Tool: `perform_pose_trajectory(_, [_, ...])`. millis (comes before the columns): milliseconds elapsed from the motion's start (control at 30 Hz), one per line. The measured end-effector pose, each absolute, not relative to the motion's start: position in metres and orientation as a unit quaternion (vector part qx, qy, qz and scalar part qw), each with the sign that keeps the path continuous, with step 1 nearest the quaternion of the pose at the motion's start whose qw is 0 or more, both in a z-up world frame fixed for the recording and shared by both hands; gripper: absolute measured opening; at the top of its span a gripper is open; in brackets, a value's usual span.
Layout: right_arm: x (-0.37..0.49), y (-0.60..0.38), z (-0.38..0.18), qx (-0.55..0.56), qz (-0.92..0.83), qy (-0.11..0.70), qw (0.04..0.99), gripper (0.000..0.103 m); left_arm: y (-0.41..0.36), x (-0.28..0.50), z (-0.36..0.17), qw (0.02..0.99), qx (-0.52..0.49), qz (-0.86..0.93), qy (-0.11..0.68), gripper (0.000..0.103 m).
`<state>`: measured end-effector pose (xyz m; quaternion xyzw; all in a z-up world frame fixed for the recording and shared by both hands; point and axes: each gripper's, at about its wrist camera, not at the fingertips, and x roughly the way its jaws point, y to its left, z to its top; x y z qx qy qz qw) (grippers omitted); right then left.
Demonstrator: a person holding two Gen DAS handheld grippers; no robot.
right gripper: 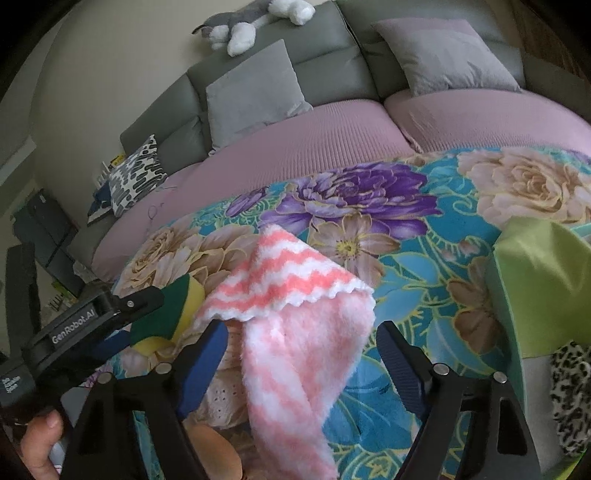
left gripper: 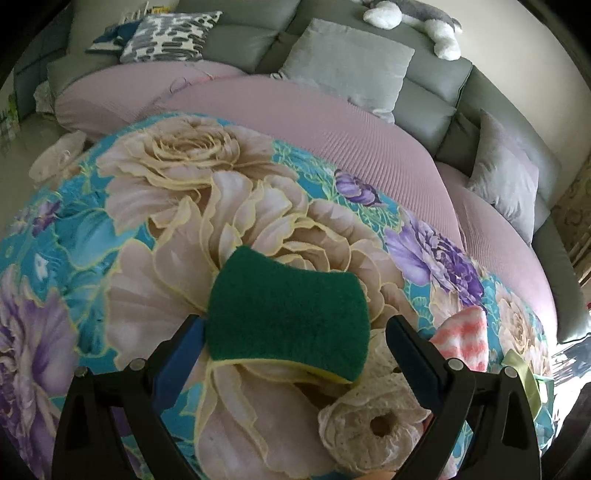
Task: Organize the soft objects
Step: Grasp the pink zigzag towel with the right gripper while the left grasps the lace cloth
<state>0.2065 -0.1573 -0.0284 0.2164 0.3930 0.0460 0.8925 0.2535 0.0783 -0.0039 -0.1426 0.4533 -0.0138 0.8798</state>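
evidently left claw [left gripper: 295, 343] spread wide around green sponge [left gripper: 288, 317], right claw [right gripper: 303, 347] wide apart over pink cloth [right gripper: 295, 325]

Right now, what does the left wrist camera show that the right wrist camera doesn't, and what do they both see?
Only the left wrist view shows the sponge's whole green face between the open left gripper and the cream lace roll. Only the right wrist view shows the lime green bag and leopard-print fabric. Both show the pink-and-white towel, floral blanket and plush toy.
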Motion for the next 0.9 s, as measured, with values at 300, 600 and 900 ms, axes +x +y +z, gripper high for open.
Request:
perform_pose_trajectory(300, [0.215,-0.158,-0.038,0.231,0.051,0.403,0.884,0.078,0.072,0.256,-0.009,0.884,-0.108,-0.016,0.454,0.098])
perform_pose_trajectory(600, [0.218,-0.157,-0.045,0.233,0.053,0.411,0.880,0.063,0.080,0.253,-0.006,0.882,-0.124,-0.006,0.454,0.098])
perform_pose_trajectory(900, [0.216,-0.160,-0.048,0.234,0.046,0.416,0.877,0.047,0.082,0.250,-0.002,0.885,-0.119,0.003,0.451,0.098])
